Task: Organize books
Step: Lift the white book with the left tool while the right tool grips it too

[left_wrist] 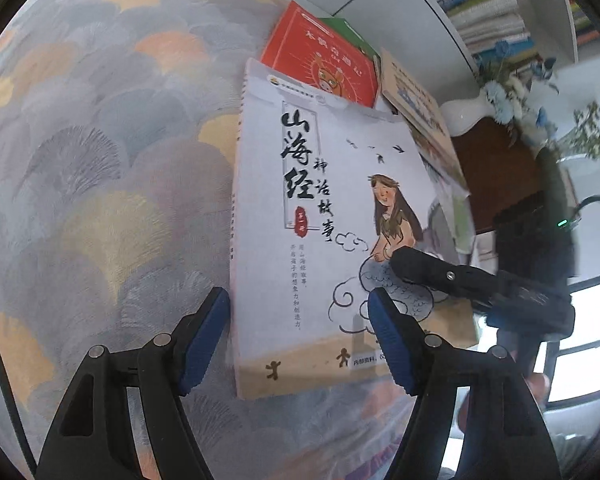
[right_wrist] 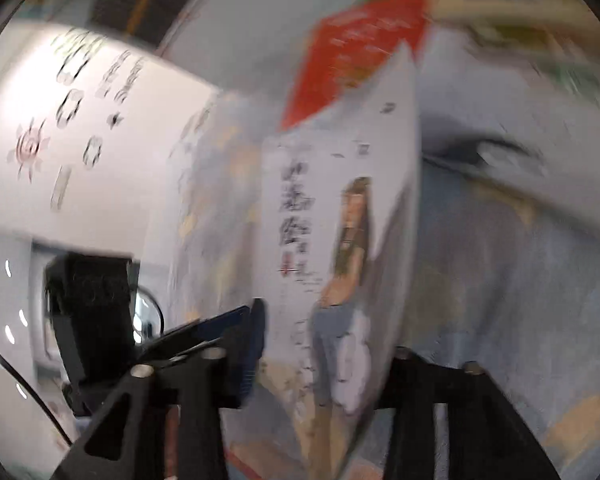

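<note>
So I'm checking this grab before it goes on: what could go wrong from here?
The white book sits between the open fingers of the left gripper, so it could slide on the patterned cloth as they close. The right gripper touches only its cover, near one edge, which might bend or slip. The red book is tucked under its far end and may get dragged along.

A lived-in home room or study. A patterned cloth (left_wrist: 100,184) of grey, orange and yellow fans covers the surface. Children's books (left_wrist: 320,216) lie on it. Stacked books fill a white shelf (left_wrist: 484,12). A white vase (left_wrist: 468,114) of blue flowers stands on a dark wooden table (left_wrist: 496,168) near a window (left_wrist: 592,320).
</note>
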The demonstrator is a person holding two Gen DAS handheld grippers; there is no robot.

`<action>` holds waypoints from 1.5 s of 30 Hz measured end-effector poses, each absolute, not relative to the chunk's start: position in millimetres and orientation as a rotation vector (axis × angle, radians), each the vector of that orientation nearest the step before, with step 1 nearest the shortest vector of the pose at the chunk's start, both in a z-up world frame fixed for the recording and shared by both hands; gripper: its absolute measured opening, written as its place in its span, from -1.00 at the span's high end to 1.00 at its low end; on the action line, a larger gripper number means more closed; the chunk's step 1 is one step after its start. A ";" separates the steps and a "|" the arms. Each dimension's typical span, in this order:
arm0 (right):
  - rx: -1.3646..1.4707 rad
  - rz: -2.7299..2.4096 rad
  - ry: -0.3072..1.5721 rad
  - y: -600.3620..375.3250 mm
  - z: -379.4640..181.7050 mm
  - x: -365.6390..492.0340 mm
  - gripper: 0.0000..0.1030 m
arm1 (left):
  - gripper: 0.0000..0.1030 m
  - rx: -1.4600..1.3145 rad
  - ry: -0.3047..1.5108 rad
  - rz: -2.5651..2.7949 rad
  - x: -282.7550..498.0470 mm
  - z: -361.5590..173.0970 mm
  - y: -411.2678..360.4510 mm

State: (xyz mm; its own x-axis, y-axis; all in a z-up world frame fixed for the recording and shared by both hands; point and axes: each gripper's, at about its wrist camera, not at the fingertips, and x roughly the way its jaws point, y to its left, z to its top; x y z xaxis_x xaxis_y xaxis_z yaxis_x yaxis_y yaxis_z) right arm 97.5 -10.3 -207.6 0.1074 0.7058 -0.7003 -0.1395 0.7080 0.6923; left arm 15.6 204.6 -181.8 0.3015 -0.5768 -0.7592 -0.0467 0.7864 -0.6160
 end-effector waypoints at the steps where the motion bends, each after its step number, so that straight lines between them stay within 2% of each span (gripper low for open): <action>1: 0.596 0.661 1.332 -17.1 -213.1 100.2 0.73 | -0.34 -0.612 1.234 -0.385 15.6 -183.0 206.5; 5: 0.782 0.603 1.368 -46.2 -229.7 93.4 0.79 | -0.34 -0.616 1.262 -0.394 17.0 -182.4 207.7; 10: 1.191 0.637 1.471 -56.5 -243.7 81.6 0.79 | -0.34 -0.738 1.291 -0.411 13.7 -188.1 224.8; 14: 1.268 0.679 1.480 -48.5 -240.2 83.9 0.78 | -0.34 -0.845 1.286 -0.420 10.4 -194.8 235.3; 15: 1.286 0.691 1.487 -49.1 -239.5 87.4 0.78 | -0.31 -0.857 1.273 -0.422 11.1 -194.8 236.1; 16: 1.295 0.700 1.492 -42.4 -237.5 93.2 0.78 | -0.15 -0.860 1.260 -0.422 12.2 -194.1 236.5; 17: 1.290 0.707 1.500 -40.7 -237.0 95.2 0.78 | -0.10 -0.860 1.240 -0.422 13.9 -191.1 235.7; 21: 1.061 0.650 1.560 -39.6 -230.3 104.0 0.75 | 0.09 -0.776 1.173 -0.432 19.0 -170.7 227.9; 25: 0.775 0.604 1.557 -27.5 -211.4 108.9 0.70 | 0.20 -0.550 1.174 -0.372 31.3 -155.1 206.4; 29: 0.463 0.576 1.447 -5.5 -173.1 107.5 0.70 | 0.20 -0.343 1.131 -0.392 39.1 -138.2 188.9; 33: 0.152 0.574 1.311 15.0 -134.4 94.3 0.70 | 0.20 -0.278 1.095 -0.433 43.1 -128.1 192.4; 41: -0.032 0.714 1.173 21.0 -87.7 68.2 0.67 | 0.19 -0.260 0.976 -0.416 46.2 -86.3 220.4; 45: -0.081 0.789 1.080 55.7 -57.7 88.7 0.66 | 0.06 -0.346 0.926 -0.338 68.3 -76.1 260.7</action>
State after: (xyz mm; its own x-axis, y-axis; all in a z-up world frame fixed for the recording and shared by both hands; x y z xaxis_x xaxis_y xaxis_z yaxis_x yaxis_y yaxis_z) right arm 88.7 55.7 -57.7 0.2320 0.5357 -0.8119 -0.6110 0.7297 0.3069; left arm 68.3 260.7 -76.1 0.5566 -0.4262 -0.7131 0.1338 0.8932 -0.4293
